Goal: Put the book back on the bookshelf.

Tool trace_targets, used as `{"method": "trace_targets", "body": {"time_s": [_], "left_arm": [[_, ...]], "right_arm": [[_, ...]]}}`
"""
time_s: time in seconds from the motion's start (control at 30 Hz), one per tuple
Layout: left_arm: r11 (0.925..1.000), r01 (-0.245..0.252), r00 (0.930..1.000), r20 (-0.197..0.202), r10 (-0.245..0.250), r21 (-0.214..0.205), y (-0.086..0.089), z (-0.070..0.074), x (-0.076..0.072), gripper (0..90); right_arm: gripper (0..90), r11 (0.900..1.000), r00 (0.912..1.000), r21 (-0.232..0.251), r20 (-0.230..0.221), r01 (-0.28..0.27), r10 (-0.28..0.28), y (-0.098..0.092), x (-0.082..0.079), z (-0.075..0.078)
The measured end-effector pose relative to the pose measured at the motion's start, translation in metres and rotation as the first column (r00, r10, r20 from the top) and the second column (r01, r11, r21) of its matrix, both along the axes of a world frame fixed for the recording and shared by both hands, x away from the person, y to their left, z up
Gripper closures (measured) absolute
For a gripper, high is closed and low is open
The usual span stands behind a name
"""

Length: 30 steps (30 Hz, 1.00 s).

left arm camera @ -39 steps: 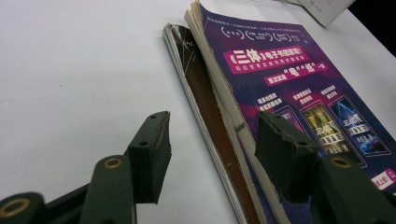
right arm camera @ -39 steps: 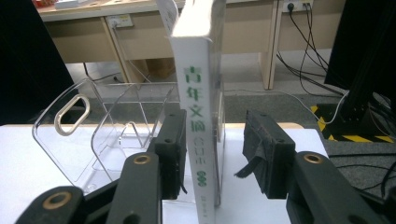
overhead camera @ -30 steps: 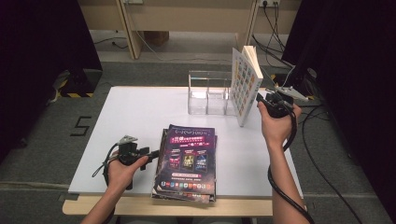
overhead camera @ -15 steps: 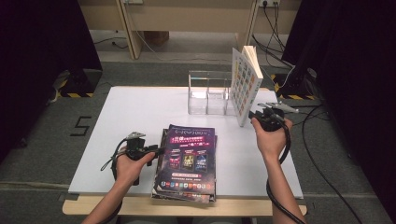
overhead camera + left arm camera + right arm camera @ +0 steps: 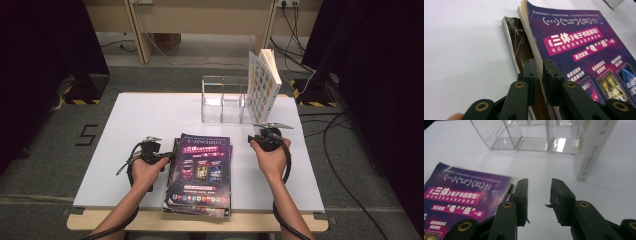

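A stack of books lies at the table's front middle, topped by a purple-covered book (image 5: 201, 165). My left gripper (image 5: 167, 155) is at the stack's left edge. In the left gripper view its jaws (image 5: 540, 72) have just been closing and now pinch the edge of the purple book (image 5: 579, 50), above a dark brown book (image 5: 520, 47). My right gripper (image 5: 256, 138) hovers low just right of the stack. Its jaws (image 5: 539, 187) came somewhat closer within the last second and stand open over bare table beside the purple book (image 5: 466, 192).
A clear acrylic organizer (image 5: 222, 100) with several compartments stands at the back middle, also in the right gripper view (image 5: 529, 135). A white-covered book (image 5: 262, 85) stands upright against its right end. Bare white table (image 5: 125, 125) spreads to the left.
My left hand slid right to the stack and its jaws closed on the top book's edge. My right hand dropped from beside the upright book to low over the table by the stack.
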<state>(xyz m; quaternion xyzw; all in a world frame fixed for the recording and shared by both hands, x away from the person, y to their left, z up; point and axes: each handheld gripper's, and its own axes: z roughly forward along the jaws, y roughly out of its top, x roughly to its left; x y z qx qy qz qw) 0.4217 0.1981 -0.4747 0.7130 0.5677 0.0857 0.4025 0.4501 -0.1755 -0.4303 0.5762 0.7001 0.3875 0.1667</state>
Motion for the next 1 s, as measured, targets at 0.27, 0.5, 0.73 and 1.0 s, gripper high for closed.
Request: {"method": "trace_targets", "body": {"time_s": [0.27, 0.5, 0.73, 1.0], "left_arm": [[0.9997, 0.004, 1.0000, 0.003, -0.004, 0.023, -0.005, -0.001, 0.003, 85.3], [0.9976, 0.027, 0.9996, 0.008, -0.028, 0.064, -0.009, 0.000, 0.003, 89.3], [0.9975, 0.043, 0.9989, 0.014, -0.044, 0.056, -0.013, 0.005, 0.002, 89.4], [0.9953, 0.065, 0.9979, 0.000, -0.065, 0.072, -0.023, -0.002, 0.000, 89.3]], "right_arm": [[66.2, 0.9989, 0.9975, 0.008, -0.053, -0.046, 0.046, 0.019, 0.007, -0.014], [65.5, 0.9978, 0.9947, 0.020, -0.080, -0.063, 0.065, 0.026, 0.013, -0.019], [63.9, 0.9959, 0.9889, 0.032, -0.119, -0.085, 0.088, 0.036, 0.023, -0.025], [61.8, 0.9949, 0.9844, 0.046, -0.148, -0.090, 0.096, 0.036, 0.029, -0.032]]}}
